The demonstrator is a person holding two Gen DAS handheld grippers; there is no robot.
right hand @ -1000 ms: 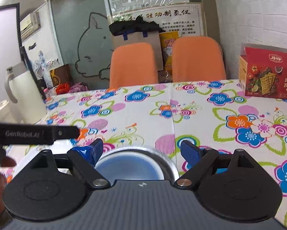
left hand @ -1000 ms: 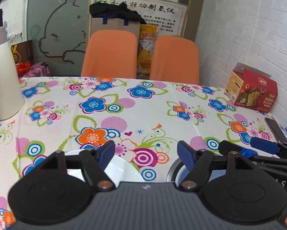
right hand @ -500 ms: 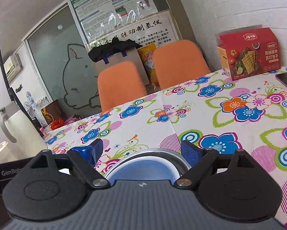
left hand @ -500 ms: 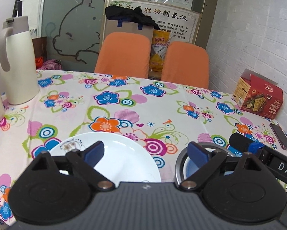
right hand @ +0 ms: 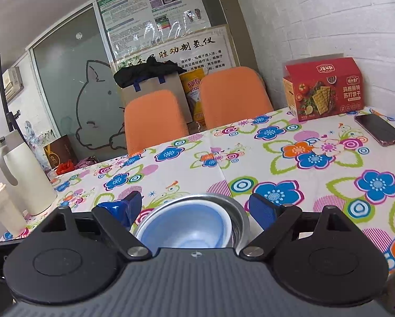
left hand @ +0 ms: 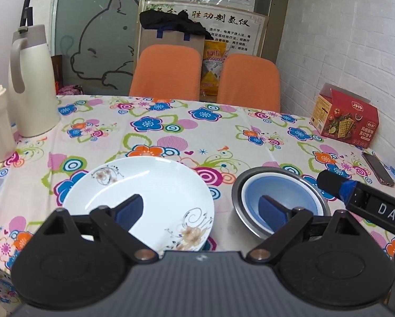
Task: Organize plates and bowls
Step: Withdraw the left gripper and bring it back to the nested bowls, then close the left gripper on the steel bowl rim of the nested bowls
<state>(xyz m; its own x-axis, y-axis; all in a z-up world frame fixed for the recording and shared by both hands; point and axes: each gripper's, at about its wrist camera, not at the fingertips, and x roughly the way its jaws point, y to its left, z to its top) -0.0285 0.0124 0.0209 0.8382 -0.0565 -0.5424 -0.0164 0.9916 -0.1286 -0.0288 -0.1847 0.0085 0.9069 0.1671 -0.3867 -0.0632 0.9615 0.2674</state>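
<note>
Both my tongs are wide with nothing in them, left tongs (left hand: 201,210) over the glossy, breakable-looking plate (left hand: 144,200), right tongs (right hand: 194,208) straddling the blue bowl (right hand: 186,227) nested in a steel bowl (right hand: 239,219), so I'd pinch rims.

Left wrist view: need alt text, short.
A white plate with flower prints lies on a floral tablecloth, beside a blue bowl nested in a metal bowl. The left gripper hangs open above them, and the right gripper reaches in from the right. A white jug stands far left.
</note>
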